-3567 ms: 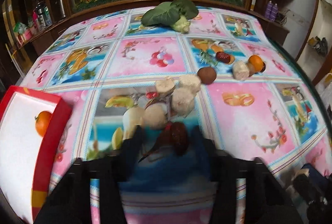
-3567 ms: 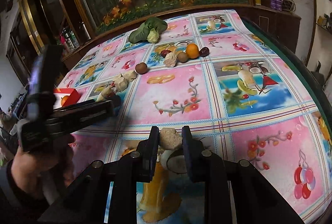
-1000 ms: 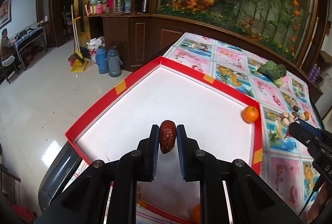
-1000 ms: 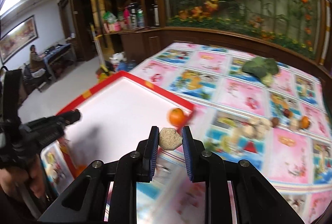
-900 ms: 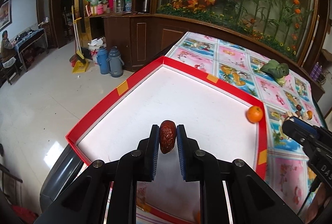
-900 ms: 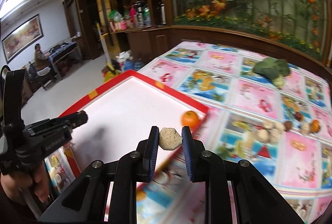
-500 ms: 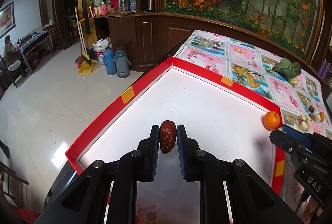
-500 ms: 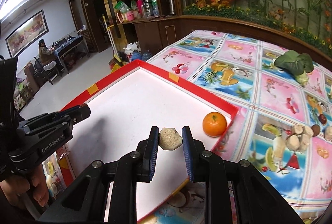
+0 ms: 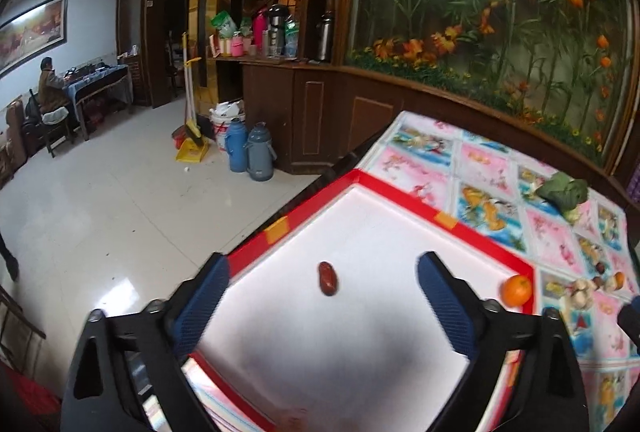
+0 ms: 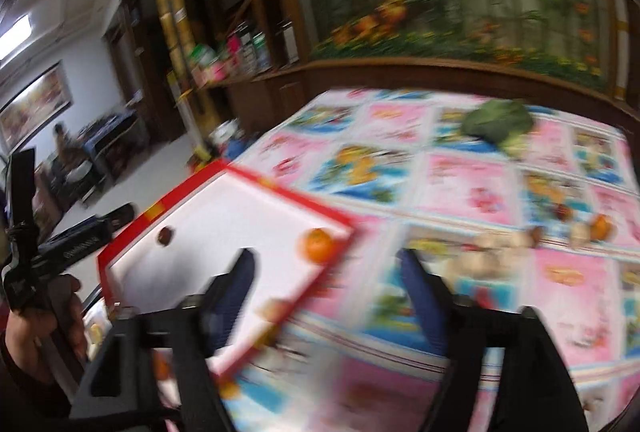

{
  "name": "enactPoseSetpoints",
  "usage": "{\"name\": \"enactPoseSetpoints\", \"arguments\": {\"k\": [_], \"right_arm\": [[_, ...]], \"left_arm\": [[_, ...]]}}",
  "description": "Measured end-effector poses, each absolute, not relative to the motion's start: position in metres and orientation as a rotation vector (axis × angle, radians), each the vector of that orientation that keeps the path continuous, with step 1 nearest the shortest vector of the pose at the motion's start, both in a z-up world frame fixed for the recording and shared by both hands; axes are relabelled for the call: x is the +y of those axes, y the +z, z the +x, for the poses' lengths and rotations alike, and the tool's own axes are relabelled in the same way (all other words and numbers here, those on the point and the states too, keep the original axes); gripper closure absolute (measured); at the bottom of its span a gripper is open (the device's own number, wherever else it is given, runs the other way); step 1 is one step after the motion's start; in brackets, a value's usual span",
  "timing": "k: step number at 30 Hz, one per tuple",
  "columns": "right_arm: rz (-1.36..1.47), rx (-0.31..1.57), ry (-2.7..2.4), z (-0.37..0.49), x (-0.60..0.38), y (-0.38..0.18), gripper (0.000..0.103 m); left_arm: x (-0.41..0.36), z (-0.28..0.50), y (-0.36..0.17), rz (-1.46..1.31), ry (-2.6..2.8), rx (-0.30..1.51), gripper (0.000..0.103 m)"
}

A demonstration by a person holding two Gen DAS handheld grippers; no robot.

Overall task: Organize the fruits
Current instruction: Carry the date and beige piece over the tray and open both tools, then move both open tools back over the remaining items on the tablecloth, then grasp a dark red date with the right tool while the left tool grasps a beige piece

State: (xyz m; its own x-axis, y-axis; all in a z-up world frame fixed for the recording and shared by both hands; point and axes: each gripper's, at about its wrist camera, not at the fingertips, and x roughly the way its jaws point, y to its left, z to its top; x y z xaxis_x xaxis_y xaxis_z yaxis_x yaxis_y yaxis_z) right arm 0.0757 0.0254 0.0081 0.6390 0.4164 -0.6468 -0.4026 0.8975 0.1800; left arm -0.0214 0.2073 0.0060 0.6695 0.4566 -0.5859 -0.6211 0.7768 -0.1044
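My left gripper (image 9: 322, 302) hangs over the white, red-rimmed tray (image 9: 400, 193). Its jaws are opening wide. A dark red date (image 9: 328, 278) lies loose on the tray floor, seen between the fingers and touching neither pad. An orange (image 9: 517, 290) sits in the tray's right corner. In the blurred right wrist view my right gripper (image 10: 328, 292) is also opening, with nothing pressed between its pads. A beige fruit piece (image 10: 272, 308) lies just below it, near the tray's front rim (image 10: 320, 274). The date (image 10: 164, 235) and the orange (image 10: 318, 244) show there too.
More fruit (image 10: 520, 236) and a small orange (image 10: 600, 226) lie in a row on the patterned tablecloth (image 10: 472, 191). A green leafy vegetable (image 9: 564, 191) lies further back. The tray overhangs the table's edge above the tiled floor (image 9: 120, 216). A hand (image 10: 32, 324) holds the left gripper.
Both grippers went from shut to wide open. The date dropped from the left jaws onto the tray, and the beige piece left the right jaws. The right view has swung right and is blurred.
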Motion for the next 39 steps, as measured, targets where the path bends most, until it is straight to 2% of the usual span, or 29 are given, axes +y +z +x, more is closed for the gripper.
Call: {"name": "enactPoseSetpoints", "arguments": {"k": [2,10,13,20,25,30,31,32,34,36,39], "right_arm": [[0.025,0.760,0.399,0.076,-0.009,0.007,0.000],[0.159,0.863,0.132,0.096,-0.147,-0.026,0.001],[0.155,0.884,0.079,0.113,-0.173,-0.039,0.010],[0.038,0.930,0.002,0.169,-0.193,-0.064,0.041],[-0.016,0.942,0.001,0.210,-0.197,-0.072,0.050],[-0.040,0.914,0.032,0.233,-0.193,-0.069,0.050],[-0.040,0.913,0.037,0.237,-0.193,-0.068,0.053],[-0.034,0.916,0.048,0.239,-0.193,-0.067,0.066],[-0.066,0.919,0.046,0.243,-0.189,-0.069,0.084],[-0.082,0.913,0.050,0.243,-0.187,-0.071,0.089],[-0.064,0.913,0.061,0.243,-0.190,-0.071,0.090]], "left_arm": [[0.196,-0.021,0.009,-0.313,0.591,0.562,0.001],[0.113,0.002,0.016,-0.238,0.353,0.590,0.001],[0.080,0.016,0.006,-0.179,0.271,0.637,0.001],[0.052,0.052,-0.010,-0.123,0.165,0.736,0.001],[0.046,0.082,-0.018,-0.119,0.142,0.778,0.001],[0.043,0.103,-0.028,-0.128,0.126,0.802,0.003],[0.040,0.108,-0.032,-0.126,0.122,0.805,0.003],[0.038,0.113,-0.036,-0.125,0.116,0.808,0.003],[0.036,0.120,-0.039,-0.128,0.106,0.815,0.003],[0.033,0.126,-0.044,-0.127,0.102,0.815,0.003],[0.026,0.140,-0.048,-0.119,0.101,0.812,0.003]]}}
